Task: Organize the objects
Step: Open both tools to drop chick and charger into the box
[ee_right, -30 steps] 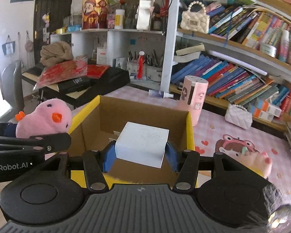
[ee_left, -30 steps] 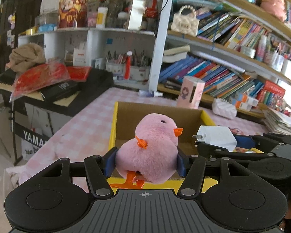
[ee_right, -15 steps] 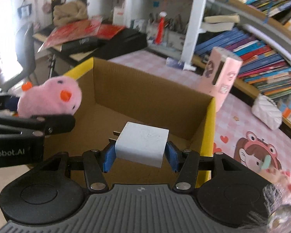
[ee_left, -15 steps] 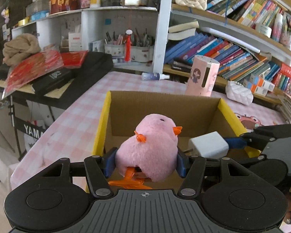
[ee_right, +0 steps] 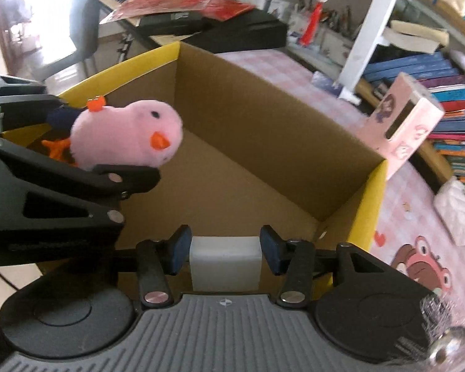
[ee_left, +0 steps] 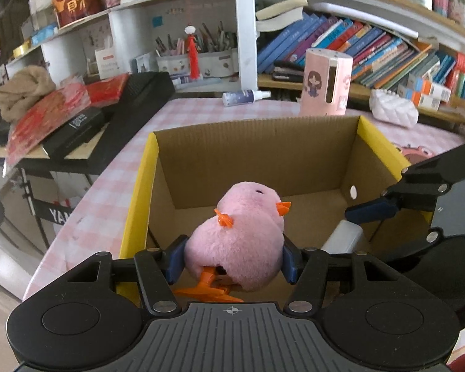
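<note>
Table (ee_left: 114,186): pink checked cloth; carries the box.
Box (ee_left: 257,158): open cardboard, yellow rim; both grippers reach into it.
Left gripper (ee_left: 232,262): fingers clamped on the chick, over the box's near left part.
Right gripper (ee_right: 224,249): fingers parted, slightly clear of the charger's sides.
Chick (ee_left: 238,241): pink plush, orange beak and feet; held above the box floor.
Charger (ee_right: 224,263): white block, low inside the box, between the right fingers.

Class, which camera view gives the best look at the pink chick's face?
The right wrist view: the pink chick shows its eye and beak side-on. The left wrist view shows mainly its back, pinched in the left gripper.
</note>
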### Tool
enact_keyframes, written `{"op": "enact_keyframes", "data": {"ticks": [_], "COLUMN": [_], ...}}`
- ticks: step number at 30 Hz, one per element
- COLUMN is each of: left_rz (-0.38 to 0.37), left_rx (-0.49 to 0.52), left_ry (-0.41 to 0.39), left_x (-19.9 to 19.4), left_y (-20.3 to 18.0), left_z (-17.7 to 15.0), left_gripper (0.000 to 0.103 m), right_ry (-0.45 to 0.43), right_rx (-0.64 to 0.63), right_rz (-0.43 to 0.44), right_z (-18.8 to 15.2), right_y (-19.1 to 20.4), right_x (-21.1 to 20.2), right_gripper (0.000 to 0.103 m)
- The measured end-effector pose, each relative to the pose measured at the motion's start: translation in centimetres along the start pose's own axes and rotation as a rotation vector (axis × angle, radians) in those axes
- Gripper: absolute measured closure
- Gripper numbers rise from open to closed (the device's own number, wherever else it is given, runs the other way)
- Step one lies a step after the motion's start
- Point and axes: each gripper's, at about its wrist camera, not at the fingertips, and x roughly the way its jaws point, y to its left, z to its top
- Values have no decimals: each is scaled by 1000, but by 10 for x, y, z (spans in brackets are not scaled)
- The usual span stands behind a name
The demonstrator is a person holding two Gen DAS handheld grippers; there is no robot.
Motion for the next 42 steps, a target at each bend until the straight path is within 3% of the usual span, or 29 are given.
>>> {"op": "enact_keyframes", "data": {"ticks": [4, 6, 11, 13, 18, 26, 36, 42], "left_rz": [10, 7, 4, 7, 5, 22, 36, 23], "left_rx": [8, -4, -21, -31, -41, -72, -152, -162], "left_ry": [-1, 0, -3, -19, -109, -236, -256, -232], "left_x": [1, 1, -1, -4, -24, -66, -98, -113], "left_y": [-2, -1, 1, 2, 2, 7, 29, 33], "left_z": [1, 2, 2, 1, 2, -4, -34, -58], "left_gripper": [44, 44, 41, 38, 24, 18, 17, 17], "right_ry": [-7, -16, -22, -42, -81, -209, -346, -363], "right_rx": [-59, -84, -87, -90, -62, 35, 223, 297], "right_rz": [-27, -58, -41, -54, -89, -156, -320, -360], "right_z": [0, 2, 3, 2, -1, -7, -33, -51], "right_y": [3, 2, -1, 1, 1, 11, 29, 53], "right_x": [3, 5, 5, 2, -7, -47, -89, -104], "right_gripper": [68, 67, 67, 58, 46, 39, 33, 30]}}
